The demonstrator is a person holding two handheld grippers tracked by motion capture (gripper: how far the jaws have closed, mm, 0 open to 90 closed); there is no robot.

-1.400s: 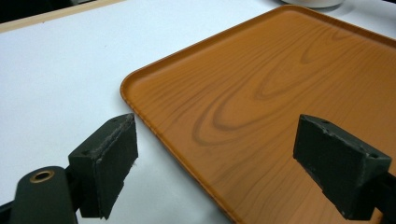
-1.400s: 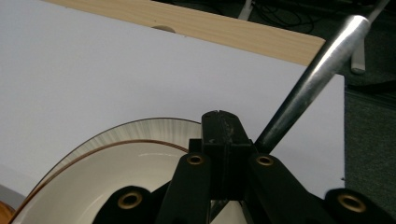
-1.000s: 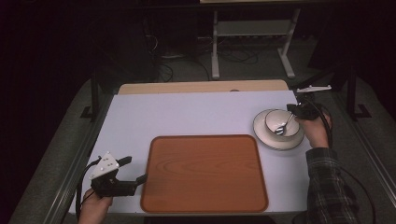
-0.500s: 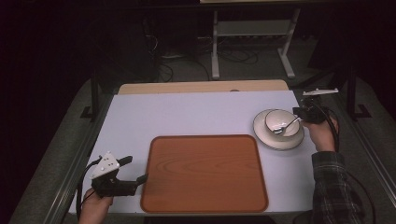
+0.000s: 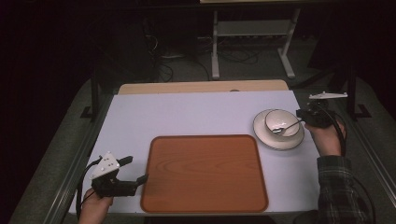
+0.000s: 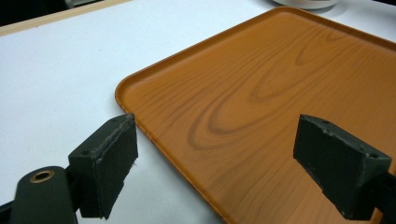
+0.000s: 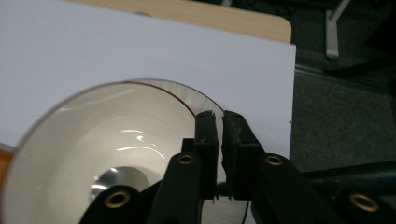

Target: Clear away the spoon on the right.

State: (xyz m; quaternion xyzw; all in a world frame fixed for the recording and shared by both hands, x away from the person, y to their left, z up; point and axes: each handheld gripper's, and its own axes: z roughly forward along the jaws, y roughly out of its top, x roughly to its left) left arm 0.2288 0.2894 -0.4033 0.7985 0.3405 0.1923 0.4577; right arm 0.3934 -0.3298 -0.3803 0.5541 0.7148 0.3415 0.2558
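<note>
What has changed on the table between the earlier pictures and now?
The right gripper drew back from over the bowl toward the table's right edge. Its jaws have just been opening slightly; the spoon rests in the bowl, its handle at the jaws. The left gripper, tray and plate stayed put.

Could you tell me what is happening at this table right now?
A person holds a gripper in each hand at a white table. The right gripper is at the spoon that lies in a white bowl on a saucer; its jaws have just been opening slightly and stand almost closed by the spoon's handle end. The left gripper waits open at the near left corner of the empty wooden tray.
</note>
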